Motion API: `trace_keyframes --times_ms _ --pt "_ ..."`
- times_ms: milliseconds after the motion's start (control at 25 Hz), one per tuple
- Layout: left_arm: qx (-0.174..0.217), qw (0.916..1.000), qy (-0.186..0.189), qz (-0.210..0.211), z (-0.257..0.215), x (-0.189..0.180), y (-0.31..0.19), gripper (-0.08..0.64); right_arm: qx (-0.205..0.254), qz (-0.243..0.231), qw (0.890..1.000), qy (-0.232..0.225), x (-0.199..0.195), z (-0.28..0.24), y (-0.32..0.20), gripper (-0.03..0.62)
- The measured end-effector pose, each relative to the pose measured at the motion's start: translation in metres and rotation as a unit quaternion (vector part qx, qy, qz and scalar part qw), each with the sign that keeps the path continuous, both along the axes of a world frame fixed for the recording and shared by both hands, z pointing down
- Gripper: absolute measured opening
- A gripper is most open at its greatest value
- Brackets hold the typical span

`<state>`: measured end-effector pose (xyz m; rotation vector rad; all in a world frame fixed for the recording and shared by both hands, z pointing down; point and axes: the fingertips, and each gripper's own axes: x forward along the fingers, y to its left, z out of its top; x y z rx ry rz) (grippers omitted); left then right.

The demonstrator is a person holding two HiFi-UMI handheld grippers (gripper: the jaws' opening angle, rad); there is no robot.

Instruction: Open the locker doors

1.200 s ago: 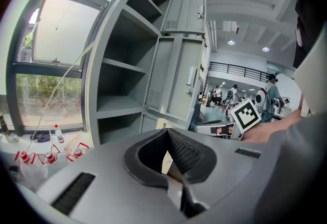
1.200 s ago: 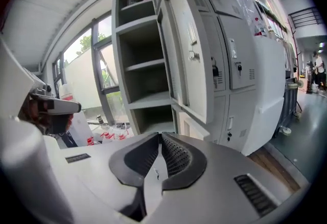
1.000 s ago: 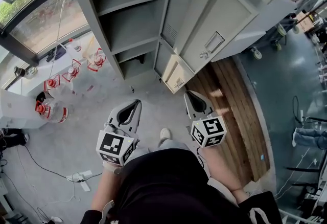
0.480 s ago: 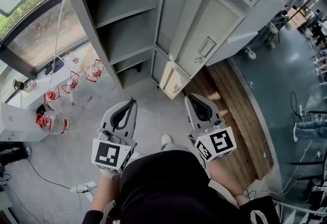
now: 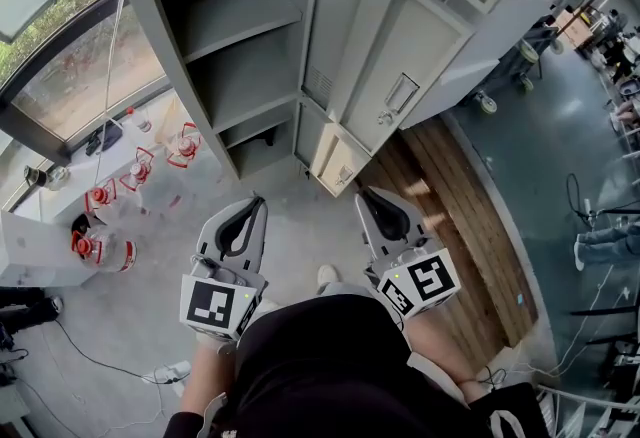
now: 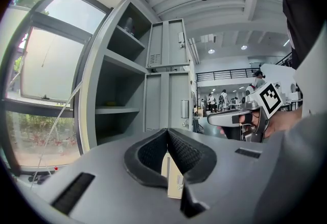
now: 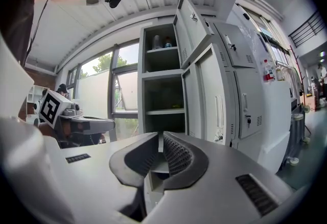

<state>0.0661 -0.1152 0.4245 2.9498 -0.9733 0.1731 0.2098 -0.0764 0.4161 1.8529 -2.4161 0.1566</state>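
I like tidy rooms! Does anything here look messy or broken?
Nothing looks broken or spilled. The small bottom locker door hangs partly open near a shut door with a handle, and several big water bottles sit loose on the floor by the window.

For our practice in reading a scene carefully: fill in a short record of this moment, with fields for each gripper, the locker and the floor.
Left gripper: shut, empty, held low, touching nothing
Right gripper: shut, empty, likewise touching nothing
Locker: left column open, shelves showing
Closed door: to the right, handle untouched
Floor: bottles near the window
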Motion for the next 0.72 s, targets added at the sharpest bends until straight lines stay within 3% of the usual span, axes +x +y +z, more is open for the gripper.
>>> trace_keyframes --times_ms 120,240,720 --pt "-0.007 0.9998 0.020 -0.002 -0.011 0.005 0.000 0.018 -0.002 0.002 1.000 -0.001 0.001 0.001 0.001 0.046" --pt "-0.008 1.0000 -0.005 0.000 0.003 -0.001 0.000 0.018 -0.004 0.003 1.000 -0.005 0.000 0.003 0.002 0.044" --pt "0.001 0.9998 0.018 -0.006 -0.003 0.004 0.006 0.018 -0.011 0.002 1.000 -0.020 0.001 0.007 0.006 0.046"
